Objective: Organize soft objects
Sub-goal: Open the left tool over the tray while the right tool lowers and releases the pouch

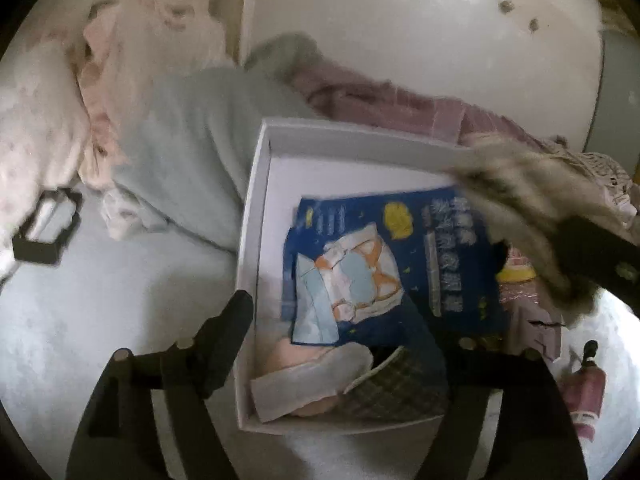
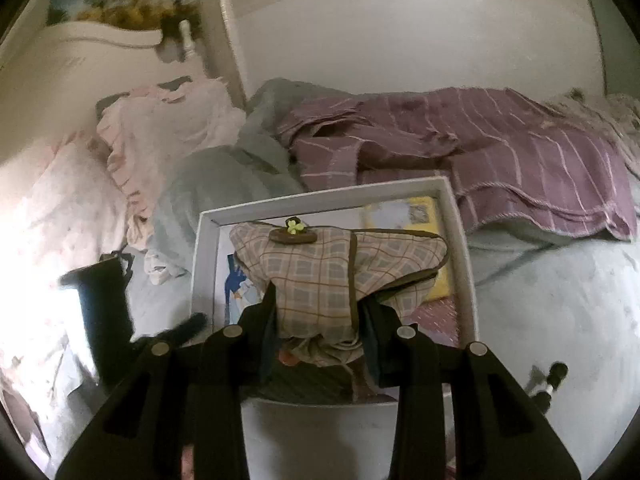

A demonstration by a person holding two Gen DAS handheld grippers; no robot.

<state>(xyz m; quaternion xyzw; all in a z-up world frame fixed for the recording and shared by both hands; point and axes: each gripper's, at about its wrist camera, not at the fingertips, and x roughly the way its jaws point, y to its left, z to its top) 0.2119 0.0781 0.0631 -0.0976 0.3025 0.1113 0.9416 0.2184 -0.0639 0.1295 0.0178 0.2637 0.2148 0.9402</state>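
A white open box (image 1: 256,208) lies on the bed. Inside it are a blue printed package (image 1: 360,240), a pink soft piece (image 1: 288,356) and some checked fabric (image 1: 400,380) at the near end. My left gripper (image 1: 348,320) hangs over the near half of the box with its fingers wide apart, open, pressing on nothing. My right gripper (image 2: 322,300) is shut on a beige checked cloth (image 2: 320,264) with brown trim and a small green flower. It holds the cloth above the box (image 2: 204,256). In the left wrist view this cloth (image 1: 520,200) is a blur at the box's right side.
A purple striped blanket (image 2: 480,152) and a grey-green blanket (image 1: 192,140) are heaped behind the box. Pink ruffled pillows (image 2: 160,128) lie to the left by the headboard. A maroon folded umbrella (image 1: 584,392) lies on the pale sheet right of the box.
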